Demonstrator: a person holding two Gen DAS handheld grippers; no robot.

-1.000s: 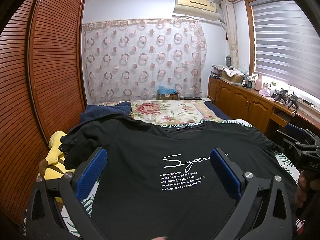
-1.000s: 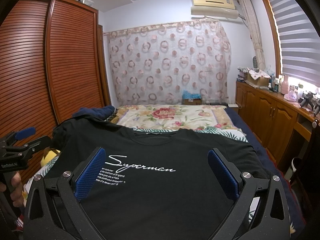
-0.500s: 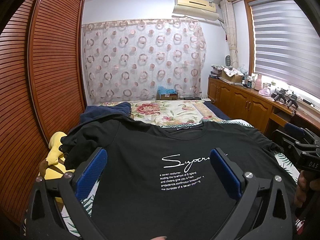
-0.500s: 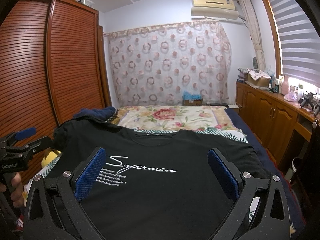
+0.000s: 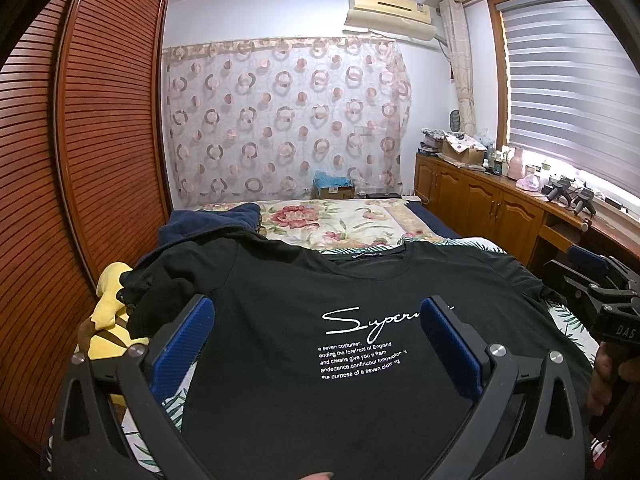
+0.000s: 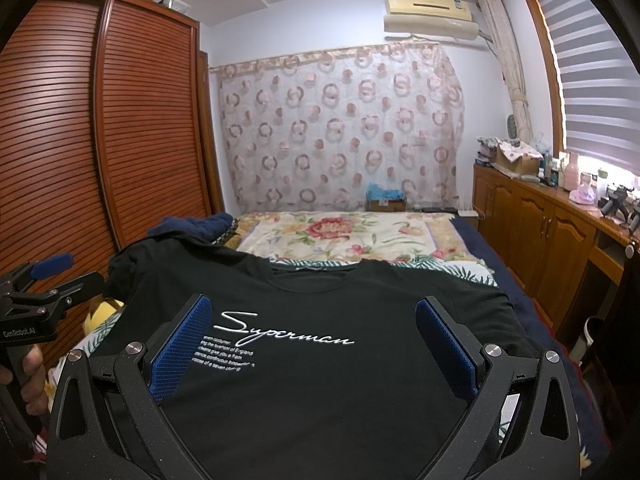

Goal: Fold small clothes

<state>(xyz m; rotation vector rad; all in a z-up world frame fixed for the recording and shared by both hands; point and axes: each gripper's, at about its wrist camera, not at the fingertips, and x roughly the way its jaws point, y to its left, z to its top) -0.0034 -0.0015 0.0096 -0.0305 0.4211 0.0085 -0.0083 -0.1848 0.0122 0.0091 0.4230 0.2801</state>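
Note:
A black T-shirt (image 5: 320, 292) with white "Superman" lettering lies spread flat, front up, on the bed; it also shows in the right wrist view (image 6: 320, 392). My left gripper (image 5: 316, 344) is open and empty, held above the shirt's lower left part. My right gripper (image 6: 312, 344) is open and empty, above the shirt's lower right part. Each gripper shows at the edge of the other's view: the right gripper (image 5: 600, 292) at the right, the left gripper (image 6: 44, 284) at the left.
A dark blue garment (image 5: 208, 224) and a yellow plush toy (image 5: 108, 300) lie at the shirt's left. A floral quilt (image 5: 340, 224) covers the far bed. A slatted wardrobe (image 5: 100, 140) stands left, wooden cabinets (image 5: 480, 204) right.

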